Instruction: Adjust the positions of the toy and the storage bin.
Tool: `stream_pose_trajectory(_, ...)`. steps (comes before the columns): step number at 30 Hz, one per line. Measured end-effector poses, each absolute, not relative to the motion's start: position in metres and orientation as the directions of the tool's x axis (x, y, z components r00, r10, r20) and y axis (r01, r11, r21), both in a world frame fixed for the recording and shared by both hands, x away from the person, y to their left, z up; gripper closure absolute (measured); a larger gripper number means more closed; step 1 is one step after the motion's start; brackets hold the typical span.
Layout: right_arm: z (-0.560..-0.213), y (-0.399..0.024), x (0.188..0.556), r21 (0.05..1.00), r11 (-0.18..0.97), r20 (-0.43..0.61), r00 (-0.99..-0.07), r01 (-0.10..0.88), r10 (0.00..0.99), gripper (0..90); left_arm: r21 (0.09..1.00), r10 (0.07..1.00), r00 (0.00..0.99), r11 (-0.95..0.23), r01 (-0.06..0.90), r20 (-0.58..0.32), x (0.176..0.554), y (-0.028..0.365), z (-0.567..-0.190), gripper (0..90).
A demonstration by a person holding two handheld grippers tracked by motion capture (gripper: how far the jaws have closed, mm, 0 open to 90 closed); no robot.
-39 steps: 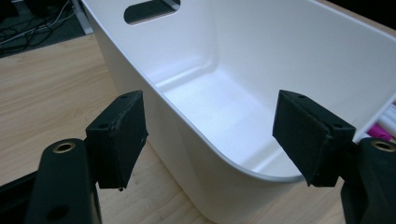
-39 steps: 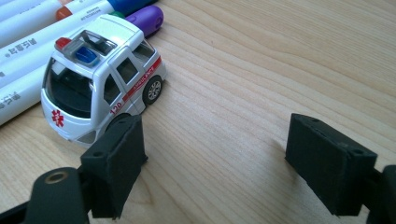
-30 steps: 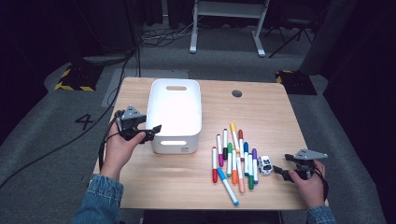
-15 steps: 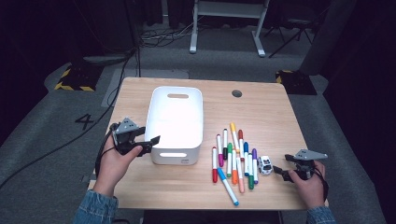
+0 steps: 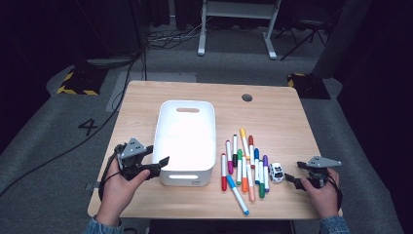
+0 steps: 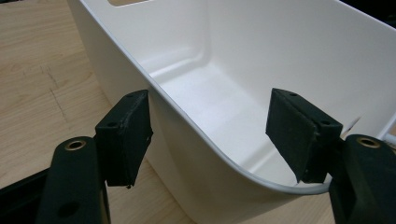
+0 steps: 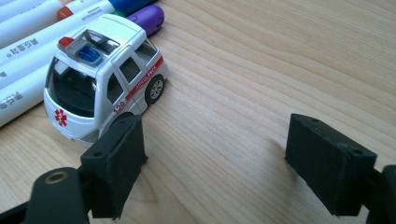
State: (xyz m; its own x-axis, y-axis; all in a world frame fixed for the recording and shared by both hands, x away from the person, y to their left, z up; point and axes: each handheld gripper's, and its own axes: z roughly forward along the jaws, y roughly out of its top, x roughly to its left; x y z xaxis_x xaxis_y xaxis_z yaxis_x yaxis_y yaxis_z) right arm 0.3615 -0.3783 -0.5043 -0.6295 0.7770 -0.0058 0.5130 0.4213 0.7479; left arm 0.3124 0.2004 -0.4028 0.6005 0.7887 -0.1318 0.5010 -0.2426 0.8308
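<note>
L gripper (image 5: 155, 165) straddles bin (image 5: 187, 141) wall near table's (image 5: 272, 117) front-left corner, jaws spread, not pinching; R gripper (image 5: 294, 178) spread beside toy ambulance (image 5: 276, 171). Next: close on wall.

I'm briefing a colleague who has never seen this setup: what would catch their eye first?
Probably the white plastic bin at the middle of the wooden table, its near corner rim between the jaws of the left gripper. Right of it lies a fan of coloured markers, then a small white toy ambulance before the open right gripper.
</note>
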Motion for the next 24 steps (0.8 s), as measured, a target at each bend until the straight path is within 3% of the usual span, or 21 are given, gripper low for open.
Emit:
stream_pose_trajectory(5, -0.504, -0.378, 0.361, 0.748, 0.419, -0.005, -0.627, 0.515, 0.779, 19.8, 0.821, 0.79, 0.605, -0.274, 0.501, -0.105, 0.304, 0.194, -0.4, 31.1)
stream_pose_trajectory(24, -0.504, -0.378, 0.36, 0.748, 0.417, -0.003, -0.626, 0.516, 0.78, 19.8, 0.817, 0.747, 0.651, -0.288, 0.5, -0.135, 0.289, 0.169, -0.402, 27.5)
